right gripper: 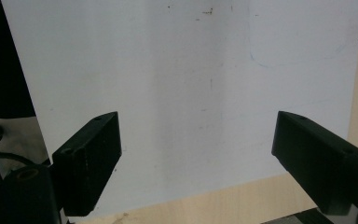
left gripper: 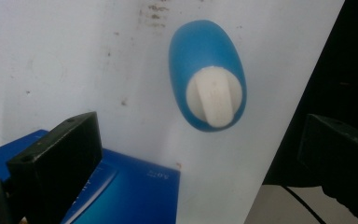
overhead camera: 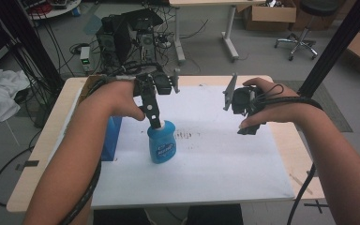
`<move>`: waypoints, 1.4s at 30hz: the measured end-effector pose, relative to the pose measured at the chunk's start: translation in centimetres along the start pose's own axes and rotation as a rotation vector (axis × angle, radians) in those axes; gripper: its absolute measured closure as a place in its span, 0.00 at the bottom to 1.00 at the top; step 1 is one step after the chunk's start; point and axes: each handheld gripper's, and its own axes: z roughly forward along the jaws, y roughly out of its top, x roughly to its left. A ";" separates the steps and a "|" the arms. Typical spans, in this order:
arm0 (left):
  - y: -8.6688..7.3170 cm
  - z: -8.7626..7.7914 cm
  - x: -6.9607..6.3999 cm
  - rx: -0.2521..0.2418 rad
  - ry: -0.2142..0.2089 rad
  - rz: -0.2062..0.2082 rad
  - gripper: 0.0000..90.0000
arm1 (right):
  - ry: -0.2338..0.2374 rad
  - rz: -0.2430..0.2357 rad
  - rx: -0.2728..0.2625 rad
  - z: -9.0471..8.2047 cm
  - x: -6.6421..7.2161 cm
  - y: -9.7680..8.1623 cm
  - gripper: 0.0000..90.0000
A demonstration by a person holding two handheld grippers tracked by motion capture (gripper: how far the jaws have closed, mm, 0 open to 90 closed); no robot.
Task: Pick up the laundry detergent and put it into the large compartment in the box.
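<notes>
One blue bottle (overhead camera: 161, 143) stands upright on the white sheet (overhead camera: 225, 159) that covers the middle of the tabletop (overhead camera: 44, 140). It is smooth plastic, rounded and oval from above, with a white flip cap (left gripper: 214, 100) and a printed label on its front. Just beside it, toward the person's left, lies one dark blue box (overhead camera: 111, 138), flat and glossy with small white print; the two sit near each other, but whether they touch cannot be told. In the left gripper view a corner of the box (left gripper: 130, 196) lies under the near jaw.

The left hand-held gripper (overhead camera: 152, 110) hangs above the bottle, jaws pointing down and spread wide, grasping nothing; in its own view the bottle (left gripper: 207, 74) lies between and beyond the two black blocky jaws, apart from both. The right hand-held gripper (overhead camera: 232, 96) hovers well apart to the right over bare sheet, jaws likewise released and holding nothing. Its view shows the sheet (right gripper: 191, 93) with faint pencil marks and a pale wooden edge (right gripper: 205, 205) of the tabletop.

A patch of dark smudges (overhead camera: 187, 135) marks the sheet just right of the bottle. Nothing stands between either gripper and the bottle. Black cables trail along both forearms.

Beyond the tabletop stand a computer tower (overhead camera: 122, 35) amid tangled cables, a second table, cardboard boxes and a wheeled stool (overhead camera: 304, 28).
</notes>
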 end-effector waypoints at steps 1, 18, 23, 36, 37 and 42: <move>0.0 0.0 0.0 0.000 0.000 0.000 0.00 | 0.000 0.000 -0.001 0.0 0.0 0.0 0.17; 0.3 2.7 -0.6 0.016 -0.038 -0.006 0.00 | 0.002 0.007 0.009 0.4 0.2 -0.1 0.17; 0.4 3.6 -0.5 0.016 -0.046 -0.015 0.00 | 0.002 0.007 0.008 0.4 0.3 -0.1 0.17; 1.0 5.3 -0.2 0.027 -0.048 -0.026 0.01 | 0.004 0.009 0.007 0.7 0.4 -0.3 0.17; 1.1 5.5 -0.3 0.027 -0.048 -0.026 0.01 | 0.004 0.010 0.007 0.7 0.4 -0.3 0.17; 1.5 6.2 -0.3 0.030 -0.051 -0.027 0.01 | 0.007 0.009 0.007 1.0 0.4 -0.4 0.17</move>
